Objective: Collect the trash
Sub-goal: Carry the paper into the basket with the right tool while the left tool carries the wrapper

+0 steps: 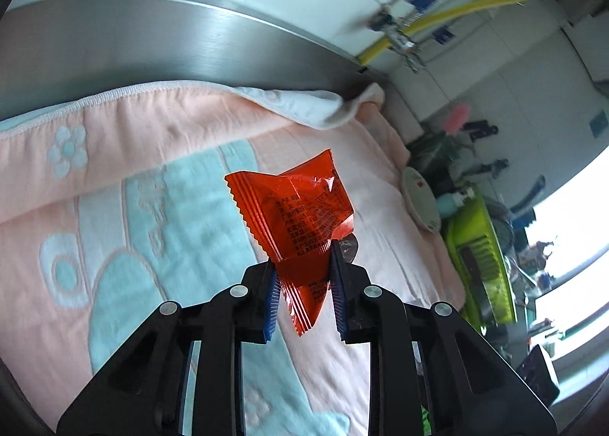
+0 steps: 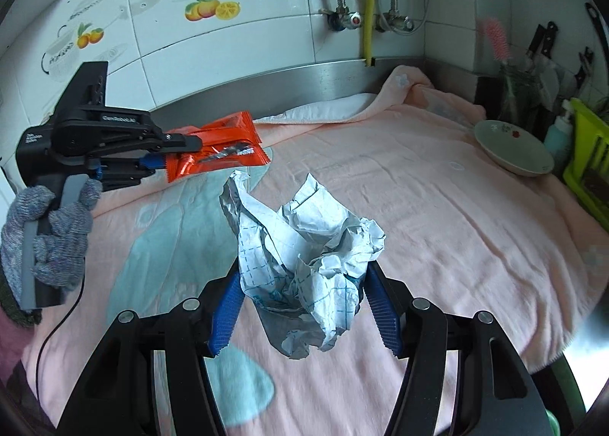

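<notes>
Crumpled white paper (image 2: 304, 245) sits clamped in the right gripper (image 2: 302, 306), lifted above the pink towel (image 2: 437, 207) covering the tabletop. Left of it, the left gripper (image 1: 304, 283) pinches an orange wrapper (image 1: 300, 211), also held aloft.

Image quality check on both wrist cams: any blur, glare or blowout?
Left wrist: window at right blown out, pipes smeared by motion blur, orange wrapper sharp. Right wrist: even light, crumpled paper sharp, strong fisheye bend along the steel backsplash.
</notes>
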Demonstrator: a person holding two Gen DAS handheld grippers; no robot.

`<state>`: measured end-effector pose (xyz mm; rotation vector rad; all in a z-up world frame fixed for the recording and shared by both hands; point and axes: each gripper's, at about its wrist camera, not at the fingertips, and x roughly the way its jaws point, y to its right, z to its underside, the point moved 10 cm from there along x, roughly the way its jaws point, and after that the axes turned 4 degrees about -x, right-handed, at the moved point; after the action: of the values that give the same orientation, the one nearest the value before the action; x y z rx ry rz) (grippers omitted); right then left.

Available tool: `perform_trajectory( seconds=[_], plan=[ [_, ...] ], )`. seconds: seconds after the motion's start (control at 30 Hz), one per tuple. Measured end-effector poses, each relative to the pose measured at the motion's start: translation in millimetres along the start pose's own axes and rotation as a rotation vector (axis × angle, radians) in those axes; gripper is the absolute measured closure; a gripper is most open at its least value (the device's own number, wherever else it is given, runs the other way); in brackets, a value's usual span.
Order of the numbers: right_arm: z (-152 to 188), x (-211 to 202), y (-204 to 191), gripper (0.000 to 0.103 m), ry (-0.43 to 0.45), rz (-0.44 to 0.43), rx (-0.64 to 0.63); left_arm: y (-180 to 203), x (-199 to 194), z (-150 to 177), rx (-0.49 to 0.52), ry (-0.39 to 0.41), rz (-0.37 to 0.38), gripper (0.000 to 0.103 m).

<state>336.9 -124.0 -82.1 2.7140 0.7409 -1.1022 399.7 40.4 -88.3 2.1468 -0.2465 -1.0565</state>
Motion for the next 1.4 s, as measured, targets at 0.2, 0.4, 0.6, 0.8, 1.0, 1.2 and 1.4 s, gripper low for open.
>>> perform_trajectory(
  seconds=[0.2,0.4,0.6,0.8,1.0,1.2,1.4],
  plan=[
    [31,-52,9,0.044,0.028,0.048,0.026,37,-31,51,0.079,-0.035,0.071,0.080],
    [67,-103,26,0.044,0.048,0.111,0.061,74,-50,102,0.147,-0.076,0.132,0.080],
    [106,-149,57,0.044,0.058,0.188,0.111,111,-57,148,0.203,-0.133,0.184,0.080],
    [138,-183,91,0.044,0.055,0.265,0.161,151,-52,193,0.284,-0.192,0.236,0.080],
    [182,-207,121,0.044,0.034,0.338,0.217,173,-35,243,0.353,-0.264,0.246,0.080],
    [221,-220,140,0.044,0.010,0.376,0.289,183,-17,282,0.409,-0.319,0.230,0.080],
    [245,-224,151,0.044,-0.010,0.400,0.343,186,-2,306,0.441,-0.359,0.214,0.080]
  ],
)
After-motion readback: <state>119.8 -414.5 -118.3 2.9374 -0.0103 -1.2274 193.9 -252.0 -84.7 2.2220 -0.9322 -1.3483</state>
